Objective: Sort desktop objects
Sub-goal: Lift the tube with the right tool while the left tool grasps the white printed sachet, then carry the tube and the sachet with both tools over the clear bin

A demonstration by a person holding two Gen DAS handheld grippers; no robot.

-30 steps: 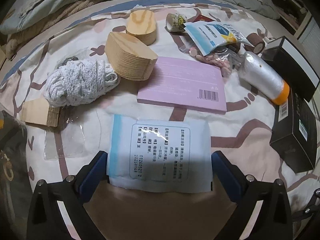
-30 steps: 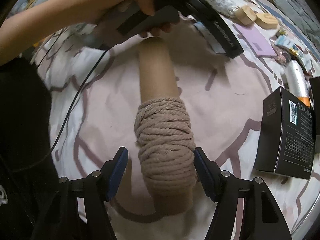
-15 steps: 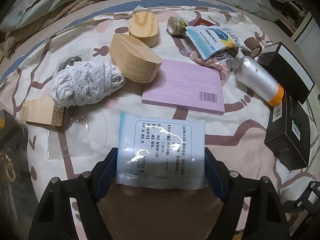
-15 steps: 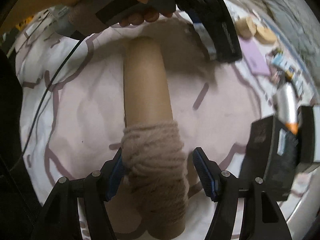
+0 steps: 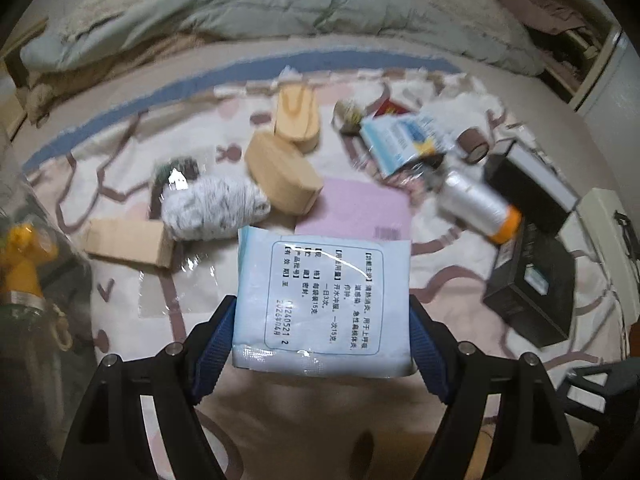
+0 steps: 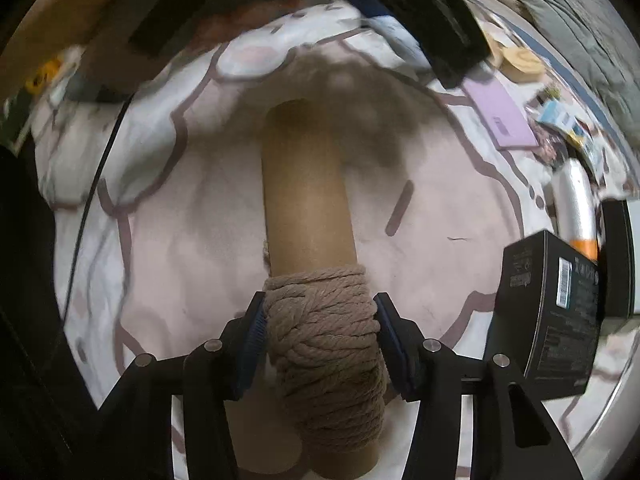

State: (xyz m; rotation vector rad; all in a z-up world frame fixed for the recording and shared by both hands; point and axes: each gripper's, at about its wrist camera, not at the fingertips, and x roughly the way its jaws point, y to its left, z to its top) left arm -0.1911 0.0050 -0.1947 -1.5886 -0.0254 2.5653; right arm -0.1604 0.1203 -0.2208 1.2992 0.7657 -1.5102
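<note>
My left gripper (image 5: 320, 304) is shut on a white and pale blue sachet (image 5: 320, 264) with printed text, its pads against the sachet's two side edges. The sachet hangs above the patterned bedspread (image 5: 452, 280). In the right wrist view a brown cardboard tube (image 6: 306, 192) lies on the bedspread with beige rope (image 6: 324, 344) wound round its near end. My right gripper (image 6: 319, 304) points down over it. Its jaws are closing, and both blue pads touch the sides of the rope winding.
Beyond the sachet lie a white yarn ball (image 5: 214, 210), three wooden blocks (image 5: 282, 178) (image 5: 296, 118) (image 5: 126, 242), a pink booklet (image 5: 360, 210), a blue packet (image 5: 404, 140), a white roll with an orange end (image 5: 478, 204) and black boxes (image 5: 528, 284). A black box (image 6: 552, 312) stands right of the tube.
The left jaws narrowed onto the sachet and lifted it off the bedspread. The right jaws drew in from either side until they met the rope winding.
</note>
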